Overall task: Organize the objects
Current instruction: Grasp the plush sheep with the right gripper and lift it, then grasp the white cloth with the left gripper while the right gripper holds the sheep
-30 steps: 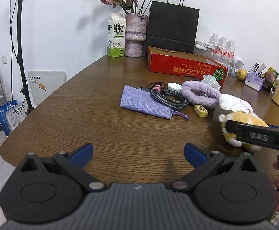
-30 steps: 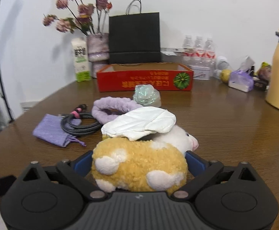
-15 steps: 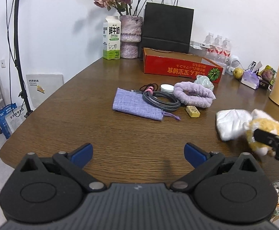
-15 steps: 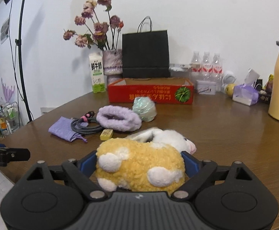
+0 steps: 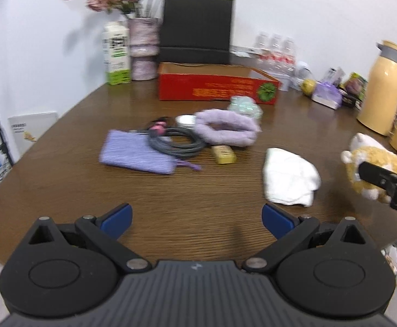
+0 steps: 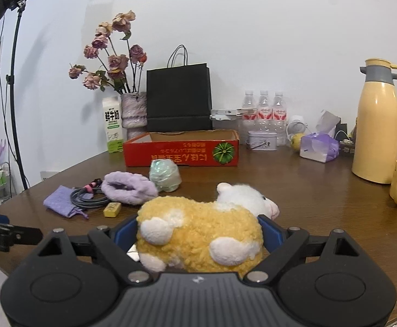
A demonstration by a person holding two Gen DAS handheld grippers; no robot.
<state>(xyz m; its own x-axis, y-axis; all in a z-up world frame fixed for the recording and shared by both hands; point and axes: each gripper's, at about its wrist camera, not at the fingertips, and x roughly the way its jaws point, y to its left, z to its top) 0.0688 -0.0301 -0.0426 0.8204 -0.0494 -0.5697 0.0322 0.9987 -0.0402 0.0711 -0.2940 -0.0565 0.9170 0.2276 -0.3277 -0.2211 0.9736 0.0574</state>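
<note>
Right gripper (image 6: 198,234) is clamped on the plush sheep (image 6: 201,234), held above the table's (image 5: 62,179) near edge, probably for carrying to the red box (image 6: 182,150). Left gripper (image 5: 197,218) is wide open, holding nothing, low over the table before the white cloth (image 5: 289,179).

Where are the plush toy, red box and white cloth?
plush toy (image 6: 198,234), right wrist view, yellow back.
red box (image 6: 182,151), right wrist view, front wall.
white cloth (image 5: 289,177), left wrist view, middle folds.

"鲜牛奶" on milk carton (image 6: 112,128)
</note>
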